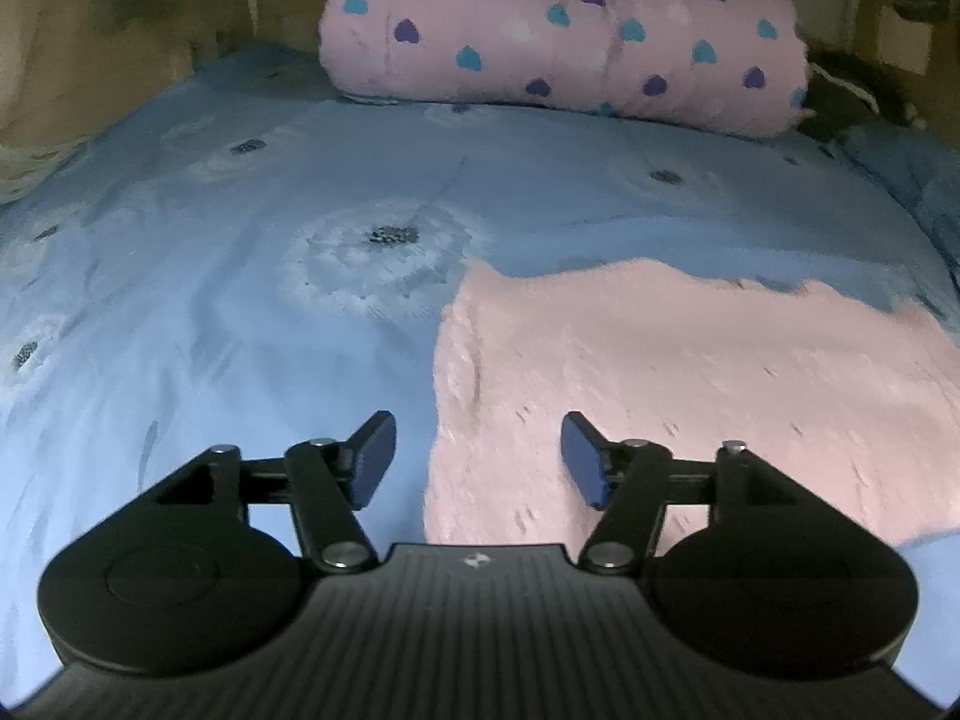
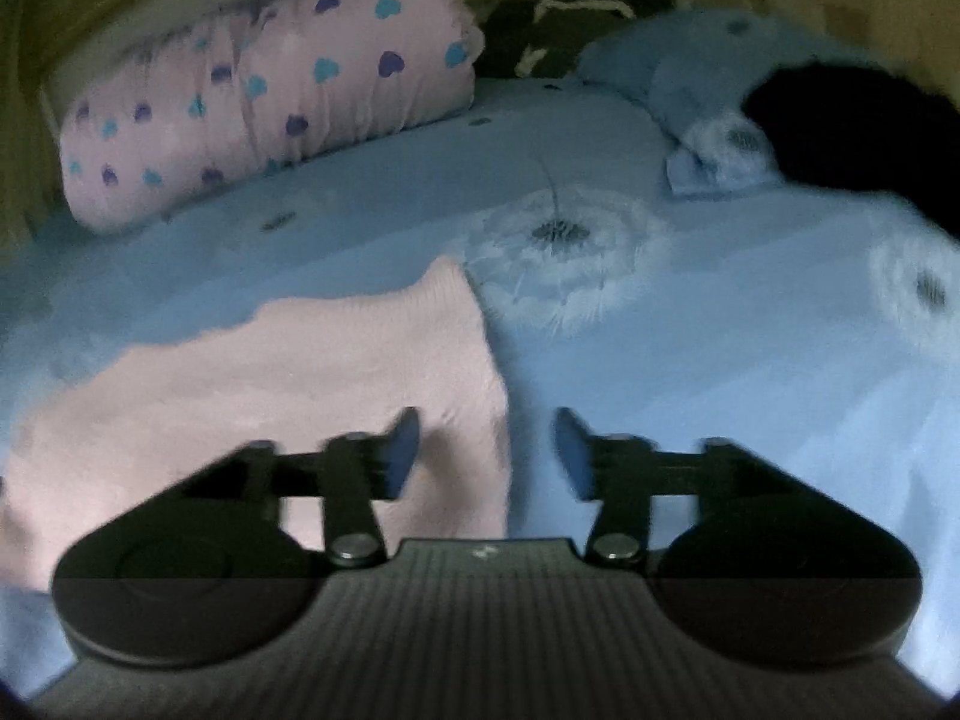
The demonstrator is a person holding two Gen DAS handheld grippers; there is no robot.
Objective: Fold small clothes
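Pink knit garment [image 1: 660, 372] lies flat on the bed [image 1: 210, 300], spread between the two claws. Likely light, soft and floppy: it will sag from any single grip point, and the fuzzy knit should give the pads decent friction. Best hold looks like the near corners or side edges, one per claw, pinching the top layer plus whatever is under it. Left side edge [image 1: 444, 360] is straight with a slight ridge; far edge is uneven. Cannot tell whether it is already folded once or which garment it is.

Left claw [image 1: 478, 461] is wide, holding nothing, straddling the garment's left edge: one pad over the bedsheet, the other over pink knit. Right claw [image 2: 486, 455] is also wide and empty, straddling the garment's right edge [image 2: 495, 360]; that view is blurred.

Sheet is blue with a dandelion print. Rolled pink blanket [image 1: 564, 30] with hearts sits at the far end, well apart.
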